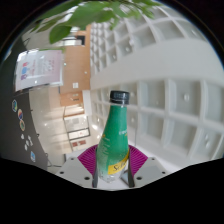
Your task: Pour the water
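Observation:
A green plastic bottle (115, 133) with a black cap and a yellow label stands upright between my fingers. My gripper (113, 166) is shut on the bottle's lower part, both magenta pads (88, 157) pressing its sides. The bottle is held up in the air, well above the floor. No cup or other vessel shows in this view.
A white shelf unit with square compartments (165, 80) rises close on the right. Green leaves (100, 12) hang overhead. A board with papers (40, 68) is on the left wall, and a room with wooden furniture (75, 115) lies beyond.

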A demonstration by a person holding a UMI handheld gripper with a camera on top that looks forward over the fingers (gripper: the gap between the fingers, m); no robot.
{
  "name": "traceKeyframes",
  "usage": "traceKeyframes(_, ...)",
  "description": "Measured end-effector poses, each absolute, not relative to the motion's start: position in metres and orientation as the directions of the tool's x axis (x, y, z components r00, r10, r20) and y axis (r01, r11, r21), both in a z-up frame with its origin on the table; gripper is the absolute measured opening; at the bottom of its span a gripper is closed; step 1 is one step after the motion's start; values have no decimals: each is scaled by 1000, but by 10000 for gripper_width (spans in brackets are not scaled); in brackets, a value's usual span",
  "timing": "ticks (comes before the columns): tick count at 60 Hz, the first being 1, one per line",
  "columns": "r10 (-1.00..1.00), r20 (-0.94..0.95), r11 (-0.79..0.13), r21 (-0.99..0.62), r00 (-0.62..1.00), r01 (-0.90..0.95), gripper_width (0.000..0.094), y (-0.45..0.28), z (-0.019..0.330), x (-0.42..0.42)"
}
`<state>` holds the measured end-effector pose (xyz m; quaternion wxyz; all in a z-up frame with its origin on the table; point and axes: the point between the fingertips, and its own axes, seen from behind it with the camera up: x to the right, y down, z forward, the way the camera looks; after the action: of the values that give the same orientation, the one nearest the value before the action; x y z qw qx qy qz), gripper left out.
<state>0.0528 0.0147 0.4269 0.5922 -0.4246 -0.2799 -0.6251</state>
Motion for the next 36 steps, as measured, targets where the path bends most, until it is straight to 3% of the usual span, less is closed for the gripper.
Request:
traceKeyframes(8,-491,815,-42,331,-308,943,415,27,406,-88)
traceKeyframes(18,-470,605,75,753,-642,654,416,40,295,-208)
traceKeyframes(26,-491,501,142,853,-713,502,410,43,239,-248)
traceKeyframes(36,-497,512,165,849,-701,502,415,43,235,-257)
